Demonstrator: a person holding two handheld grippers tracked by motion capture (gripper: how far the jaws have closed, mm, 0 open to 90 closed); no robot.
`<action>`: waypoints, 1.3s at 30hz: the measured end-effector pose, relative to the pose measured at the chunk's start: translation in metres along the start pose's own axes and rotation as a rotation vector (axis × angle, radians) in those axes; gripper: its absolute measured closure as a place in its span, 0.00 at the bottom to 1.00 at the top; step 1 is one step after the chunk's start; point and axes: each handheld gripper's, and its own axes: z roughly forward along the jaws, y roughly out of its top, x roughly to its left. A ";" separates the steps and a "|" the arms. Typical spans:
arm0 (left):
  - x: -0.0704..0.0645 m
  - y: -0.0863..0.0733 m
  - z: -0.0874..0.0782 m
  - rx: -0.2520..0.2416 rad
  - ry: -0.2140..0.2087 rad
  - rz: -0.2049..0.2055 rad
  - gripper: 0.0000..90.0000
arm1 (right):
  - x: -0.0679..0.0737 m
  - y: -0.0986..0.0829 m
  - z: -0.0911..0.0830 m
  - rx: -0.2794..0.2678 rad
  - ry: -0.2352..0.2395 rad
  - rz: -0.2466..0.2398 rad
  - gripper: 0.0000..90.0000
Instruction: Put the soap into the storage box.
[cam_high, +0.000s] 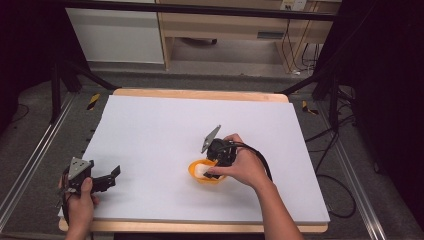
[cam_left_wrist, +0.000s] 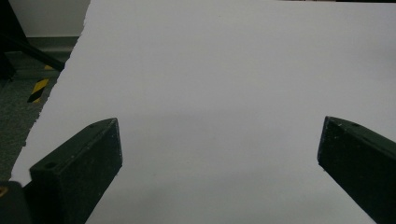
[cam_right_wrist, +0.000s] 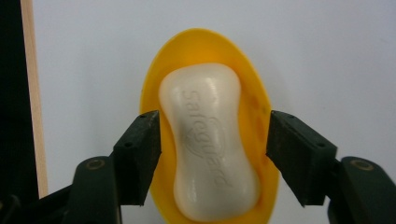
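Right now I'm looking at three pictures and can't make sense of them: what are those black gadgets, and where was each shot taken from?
They are hand-held tools with two black jaws, one in each of a person's hands. The high view looks down on a white table. There, the left gripper rests near the table's front left corner, and the right gripper hangs over an orange soap dish. The other two pictures come from cameras riding on the tools. The left gripper view shows its jaws wide apart over bare white surface. In the right gripper view, the jaws stand open on either side of a white soap bar lying in the dish. Nothing is gripped.
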 end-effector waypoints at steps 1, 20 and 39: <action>0.000 0.000 0.000 0.001 0.000 0.000 0.00 | -0.001 -0.003 -0.005 -0.022 -0.021 0.016 0.34; 0.000 0.000 0.000 0.002 0.002 0.004 0.00 | -0.017 -0.052 -0.036 -0.150 -0.177 0.237 0.01; -0.001 0.000 0.000 0.002 0.006 0.007 0.00 | -0.024 -0.123 -0.055 -0.239 -0.277 0.390 0.01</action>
